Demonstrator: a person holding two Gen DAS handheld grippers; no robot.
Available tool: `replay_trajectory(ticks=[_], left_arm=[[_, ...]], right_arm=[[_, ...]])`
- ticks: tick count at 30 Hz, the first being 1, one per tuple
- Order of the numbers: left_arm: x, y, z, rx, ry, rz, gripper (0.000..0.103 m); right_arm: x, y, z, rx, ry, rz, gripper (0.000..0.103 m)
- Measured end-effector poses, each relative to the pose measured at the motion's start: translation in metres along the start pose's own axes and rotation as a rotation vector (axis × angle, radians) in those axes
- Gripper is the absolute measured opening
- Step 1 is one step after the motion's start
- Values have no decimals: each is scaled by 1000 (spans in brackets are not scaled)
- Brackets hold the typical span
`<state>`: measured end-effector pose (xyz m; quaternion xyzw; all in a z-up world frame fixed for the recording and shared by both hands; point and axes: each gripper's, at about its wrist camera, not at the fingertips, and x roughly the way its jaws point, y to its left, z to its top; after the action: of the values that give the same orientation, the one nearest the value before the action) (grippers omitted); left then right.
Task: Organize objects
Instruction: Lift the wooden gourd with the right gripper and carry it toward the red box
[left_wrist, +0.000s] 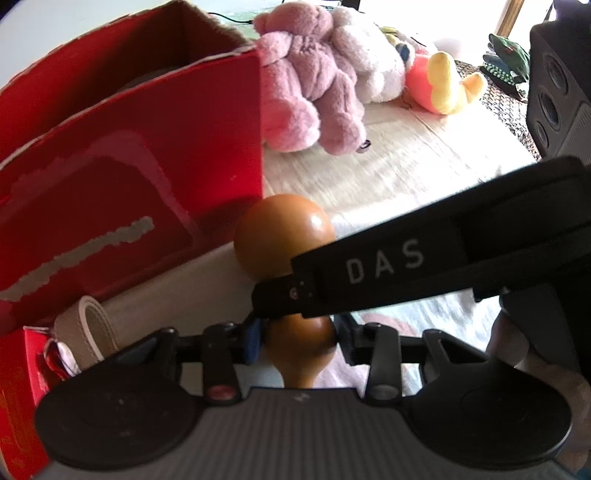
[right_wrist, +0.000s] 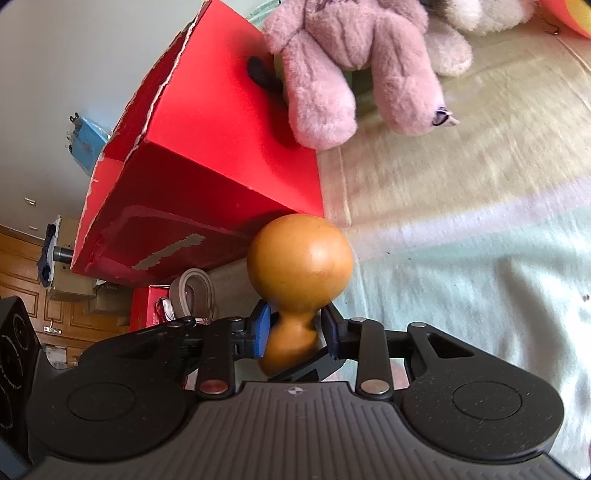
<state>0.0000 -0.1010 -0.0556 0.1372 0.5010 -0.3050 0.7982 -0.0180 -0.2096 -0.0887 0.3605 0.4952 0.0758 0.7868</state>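
At frame centre, both our grippers, right (right_wrist: 293, 332) and left (left_wrist: 299, 334), clamp 1 glossy orange-brown wooden gourd (right_wrist: 299, 258) beside the torn red cardboard box (right_wrist: 221, 147); its smooth waist could slip free.

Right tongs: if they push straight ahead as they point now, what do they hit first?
Probably the red cardboard box: the wooden gourd they clamp leads, its bulb near the box's lower corner, though depth is unclear.

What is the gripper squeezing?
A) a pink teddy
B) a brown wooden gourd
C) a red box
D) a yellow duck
B: the right gripper pinches the brown wooden gourd at its narrow waist, blue pads on both sides; the pink teddy lies untouched beyond.
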Motion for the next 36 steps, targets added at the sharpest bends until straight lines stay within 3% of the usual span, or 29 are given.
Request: replay_trajectory(ticks=[11,23,30,36], left_arm=[[-21,-26,12,42,-51,-15,41],[-71,-61,34,83,-190,21,41],[-107,-54,52,65,-297,87,41],[-134,-21,68,42,-357,140,41]], right_arm=[[-35,0,-6,-28,-88,20,33],[-80,14,2,-92,-220,82,33],[-95,40,28,-187,-276,145,33],[-84,81,53,-263,-299,184,33]])
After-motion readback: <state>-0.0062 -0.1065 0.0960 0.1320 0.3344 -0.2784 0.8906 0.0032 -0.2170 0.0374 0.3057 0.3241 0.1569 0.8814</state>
